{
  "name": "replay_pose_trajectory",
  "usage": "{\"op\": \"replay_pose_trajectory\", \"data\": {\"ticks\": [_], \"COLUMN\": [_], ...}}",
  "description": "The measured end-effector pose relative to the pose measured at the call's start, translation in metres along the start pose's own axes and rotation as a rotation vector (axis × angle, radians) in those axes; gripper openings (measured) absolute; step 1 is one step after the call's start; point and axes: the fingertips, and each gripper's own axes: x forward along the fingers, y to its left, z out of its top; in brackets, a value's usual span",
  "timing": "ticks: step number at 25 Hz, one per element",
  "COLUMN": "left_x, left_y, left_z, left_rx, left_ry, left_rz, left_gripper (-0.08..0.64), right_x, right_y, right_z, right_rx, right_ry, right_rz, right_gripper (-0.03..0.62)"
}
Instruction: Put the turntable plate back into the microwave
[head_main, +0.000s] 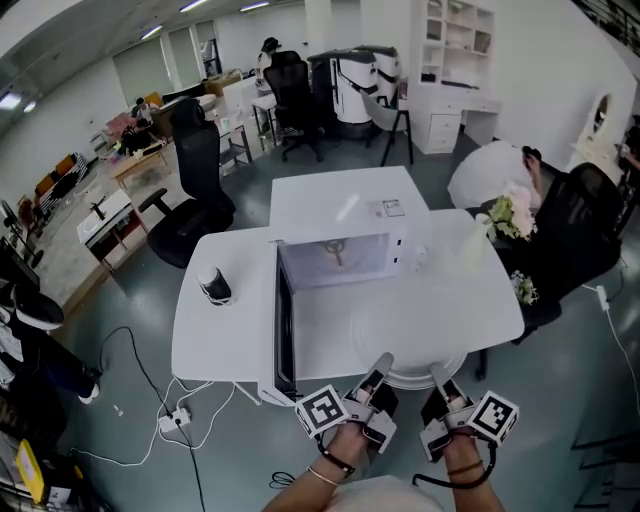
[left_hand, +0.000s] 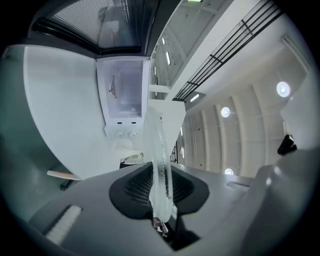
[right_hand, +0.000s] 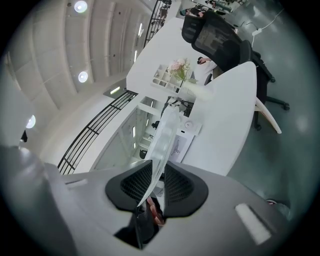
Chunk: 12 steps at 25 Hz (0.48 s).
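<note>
I hold the glass turntable plate between my two grippers, one on each side of its near edge. My left gripper is narrowed onto the plate's rim: in the left gripper view the clear, thick edge of the plate runs up from between the jaws of that gripper, with both dark ribbed pads pressed against it. My right gripper grips the rim in the same way, just to the right of the left one; in the right gripper view the plate rises tilted out of that gripper, clamped between its pads. The plate hangs above the near edge of the white table, lying roughly flat. Straight ahead of both grippers the white microwave stands on the table with its door swung open toward me on the left side, so that the lit cavity shows with the small three-armed roller ring on its floor. The plate is outside the cavity, on my side of it. Well to the left of my left gripper a dark cup stands on the table.
</note>
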Motion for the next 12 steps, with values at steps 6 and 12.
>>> {"op": "replay_pose_trajectory", "data": {"ticks": [6, 12], "left_x": [0.032, 0.041], "left_y": [0.014, 0.029], "left_z": [0.043, 0.072], "left_rx": [0.023, 0.073], "left_ry": [-0.047, -0.103], "left_rz": [0.008, 0.037], "left_gripper": [0.053, 0.052], "right_x": [0.059, 0.097], "right_y": [-0.001, -0.010], "right_z": [0.020, 0.025], "right_rx": [-0.024, -0.060], "right_ry": [0.063, 0.134], "right_rz": [0.035, 0.064], "right_gripper": [0.083, 0.083]}}
